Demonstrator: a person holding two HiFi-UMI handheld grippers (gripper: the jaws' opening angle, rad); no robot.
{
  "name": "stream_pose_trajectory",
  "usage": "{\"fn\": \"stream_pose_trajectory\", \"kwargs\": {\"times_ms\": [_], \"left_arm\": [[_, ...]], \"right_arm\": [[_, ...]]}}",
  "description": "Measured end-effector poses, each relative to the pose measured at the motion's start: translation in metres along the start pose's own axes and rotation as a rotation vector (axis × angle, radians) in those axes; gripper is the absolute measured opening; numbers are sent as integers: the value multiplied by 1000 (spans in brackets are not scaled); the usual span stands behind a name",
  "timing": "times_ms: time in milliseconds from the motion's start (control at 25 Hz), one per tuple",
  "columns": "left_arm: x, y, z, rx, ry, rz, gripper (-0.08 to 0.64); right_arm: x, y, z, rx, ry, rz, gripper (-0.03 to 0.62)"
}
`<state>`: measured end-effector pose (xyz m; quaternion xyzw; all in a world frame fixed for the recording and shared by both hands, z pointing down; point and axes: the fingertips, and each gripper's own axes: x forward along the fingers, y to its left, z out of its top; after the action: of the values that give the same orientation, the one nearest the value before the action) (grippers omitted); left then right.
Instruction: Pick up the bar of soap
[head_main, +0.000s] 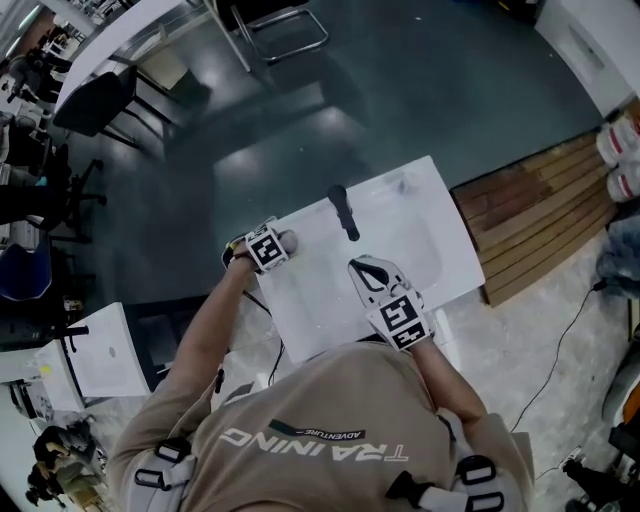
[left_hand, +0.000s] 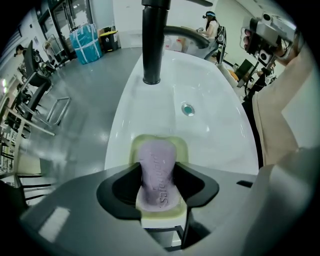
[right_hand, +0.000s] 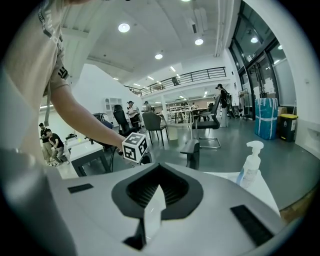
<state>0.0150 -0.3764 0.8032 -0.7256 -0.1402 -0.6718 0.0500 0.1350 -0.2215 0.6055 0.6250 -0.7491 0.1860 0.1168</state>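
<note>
A lilac bar of soap (left_hand: 159, 172) lies lengthwise in a pale green dish (left_hand: 181, 149) on the near rim of the white sink (left_hand: 210, 135). My left gripper (left_hand: 159, 182) straddles it. Its jaws stand wide on either side, with the soap between them and still resting in the dish. In the head view that gripper (head_main: 283, 243) sits at the sink's left edge, the soap (head_main: 290, 240) just showing past its marker cube. My right gripper (head_main: 358, 266) hovers over the sink's near side. It (right_hand: 151, 212) is shut on nothing and points out into the room.
A black tap (left_hand: 152, 42) rises behind the dish, with the drain (left_hand: 187, 108) to its right. A pump bottle (right_hand: 249, 164) stands on the counter's far corner. Wooden decking (head_main: 540, 215) lies to the sink's right, and chairs (head_main: 290, 25) and desks beyond.
</note>
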Motion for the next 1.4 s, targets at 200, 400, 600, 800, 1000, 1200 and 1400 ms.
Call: {"fn": "stream_pose_trajectory", "kwargs": {"times_ms": [200, 400, 600, 800, 1000, 1200, 1400], "left_arm": [[3, -12, -16, -57, 40, -67, 199], [-5, 16, -3, 39, -80, 114, 198], [-27, 20, 2, -24, -191, 151, 198], [-48, 6, 13, -153, -404, 116, 196], [-88, -5, 20, -266, -603, 140, 196], [-132, -19, 27, -353, -786, 192, 196], [-175, -32, 32, -423, -963, 262, 196]], "right_arm": [[-1, 3, -5, 0, -1, -6, 5], [-5, 3, -1, -7, -19, -16, 5], [-11, 3, -2, -7, -24, -27, 5], [-12, 8, 0, -10, -31, -14, 5], [-14, 16, 8, -26, -43, 4, 5], [-11, 26, 16, -51, -57, 32, 5], [-5, 36, 30, -84, -84, 74, 5]]}}
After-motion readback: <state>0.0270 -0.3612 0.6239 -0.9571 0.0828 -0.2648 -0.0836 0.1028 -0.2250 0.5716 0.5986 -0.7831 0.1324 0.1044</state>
